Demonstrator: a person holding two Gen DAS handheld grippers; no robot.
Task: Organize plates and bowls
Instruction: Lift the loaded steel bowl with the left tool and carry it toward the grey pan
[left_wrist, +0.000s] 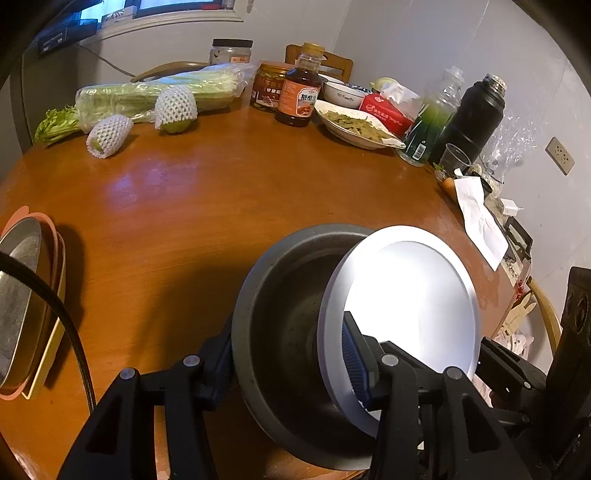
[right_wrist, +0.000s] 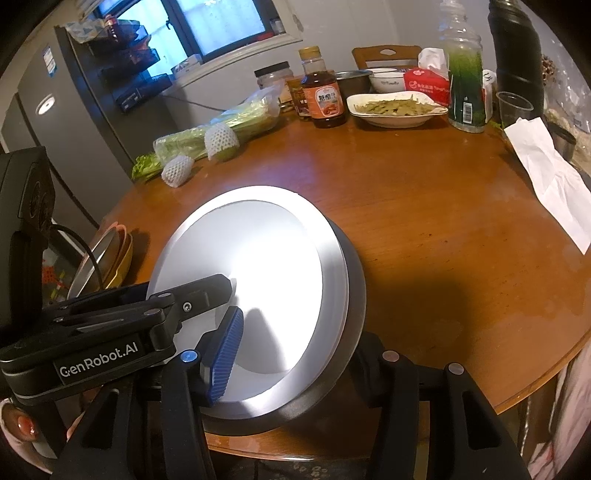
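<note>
— What's going on with that white plate (right_wrist: 258, 254)? It's standing nearly on edge.

— It's tipped into the mouth of the dark metal bowl (left_wrist: 273, 295), near the edge of the wooden table (left_wrist: 184, 206) closest to the person. One side of the rim is down inside, the other sticks up, so you can see into the bowl past it.

— And both tools are on it?

— Yes. The left gripper (left_wrist: 286, 354) has one finger outside the bowl's wall and its blue pad flat on the plate's face. The right gripper (right_wrist: 299, 343) does the same from the other side: pad on the plate, other finger tucked behind the bowl. Each looks clenched, pinching plate and bowl wall together.

— Why hold them as a pair?

— I'd guess so the plate can't slide or clatter while it's settled or pulled free. I can't tell whether the bowl's base sits on the wood.

— Where would they go?

— Probably toward the stack of dishes (left_wrist: 26, 295) at the table's left edge, a metal pan nested in pink and yellow ones. The far side is crowded with the dish of green beans (left_wrist: 354, 125) and bottles.
</note>
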